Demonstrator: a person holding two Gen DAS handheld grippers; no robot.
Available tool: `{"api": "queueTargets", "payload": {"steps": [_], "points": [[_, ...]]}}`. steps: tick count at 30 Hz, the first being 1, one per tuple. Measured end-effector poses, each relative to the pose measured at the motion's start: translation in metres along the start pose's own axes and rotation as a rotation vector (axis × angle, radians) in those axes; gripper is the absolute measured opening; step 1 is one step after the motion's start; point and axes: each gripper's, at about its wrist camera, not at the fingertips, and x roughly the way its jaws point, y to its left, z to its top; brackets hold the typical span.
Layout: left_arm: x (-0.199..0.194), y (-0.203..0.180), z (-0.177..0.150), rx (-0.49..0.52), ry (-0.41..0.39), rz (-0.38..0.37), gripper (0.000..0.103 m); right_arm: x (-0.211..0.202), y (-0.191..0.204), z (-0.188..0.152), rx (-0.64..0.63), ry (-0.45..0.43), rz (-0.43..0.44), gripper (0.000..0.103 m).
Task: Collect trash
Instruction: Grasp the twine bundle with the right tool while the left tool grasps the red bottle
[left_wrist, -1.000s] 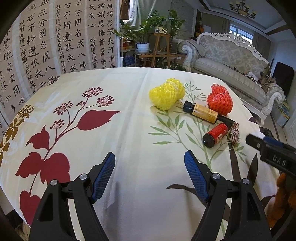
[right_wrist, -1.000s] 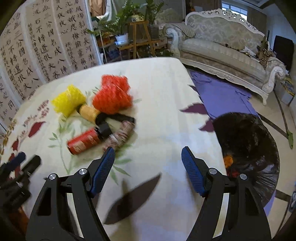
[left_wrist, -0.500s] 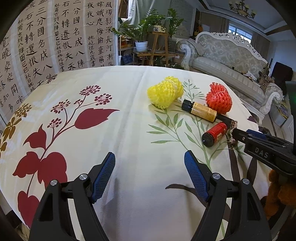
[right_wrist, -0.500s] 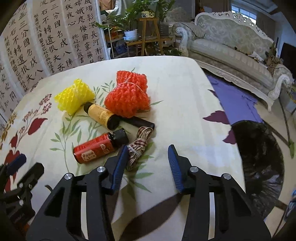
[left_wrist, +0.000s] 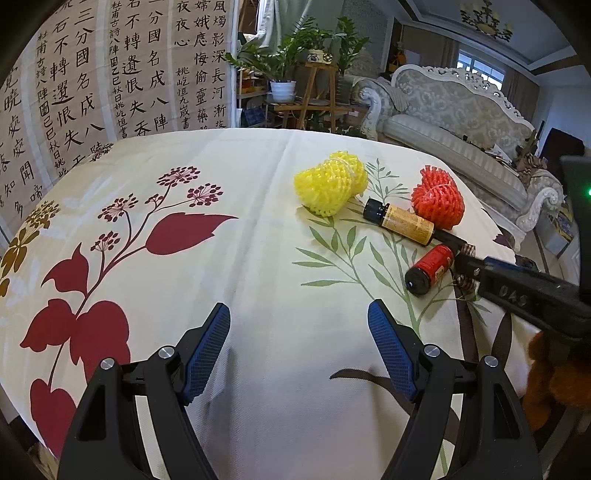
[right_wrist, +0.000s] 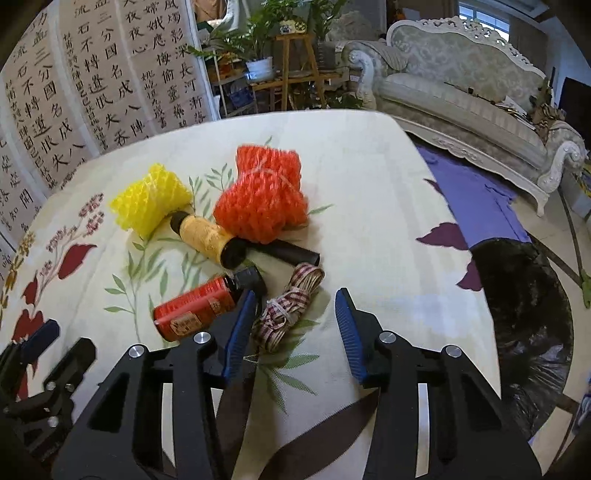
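Observation:
Trash lies on the floral tablecloth (left_wrist: 258, 258): a yellow foam net (left_wrist: 331, 187), a red foam net (left_wrist: 437, 202), a yellow-labelled bottle (left_wrist: 402, 220), a red can (left_wrist: 430, 268), a black tube (right_wrist: 291, 253) and a bundle of checked ribbon (right_wrist: 291, 308). My right gripper (right_wrist: 295, 317) is open, its jaws on either side of the ribbon bundle, the left finger beside the red can (right_wrist: 195, 308). My left gripper (left_wrist: 299, 332) is open and empty above bare cloth, left of the pile.
A black trash bag (right_wrist: 524, 332) stands open on the floor off the table's right edge, near a purple cloth (right_wrist: 476, 199). A sofa (left_wrist: 454, 125), plant stands (left_wrist: 317, 92) and a calligraphy screen (left_wrist: 110, 74) lie beyond the table.
My right gripper has moved forward and down toward the trash pile, its jaws narrowing, and now straddles the ribbon bundle. The left gripper has barely moved.

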Motion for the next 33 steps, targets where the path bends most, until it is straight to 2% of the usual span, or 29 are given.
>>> {"api": "queueTargets", "payload": {"steps": [3,4,5,14,24,33], "points": [[-0.001,0.0,-0.001,0.003,-0.004,-0.004,0.075,-0.001,0.0,-0.004,-0.021,-0.007,-0.023,0.032],[-0.001,-0.001,-0.001,0.006,-0.004,-0.004,0.075,-0.001,-0.002,-0.005,-0.026,-0.008,-0.028,0.022],[-0.001,-0.002,-0.001,0.01,-0.004,-0.004,0.075,-0.003,-0.005,-0.005,-0.025,-0.008,-0.027,0.019],[-0.003,-0.013,0.005,0.032,-0.019,-0.025,0.075,-0.013,-0.025,-0.015,-0.035,-0.013,-0.04,0.019],[0.004,-0.055,0.017,0.116,-0.032,-0.067,0.075,-0.016,-0.053,-0.019,-0.022,-0.019,-0.06,0.019],[0.031,-0.084,0.03,0.192,-0.001,-0.094,0.075,-0.014,-0.06,-0.018,-0.02,-0.026,-0.042,0.019]]}}
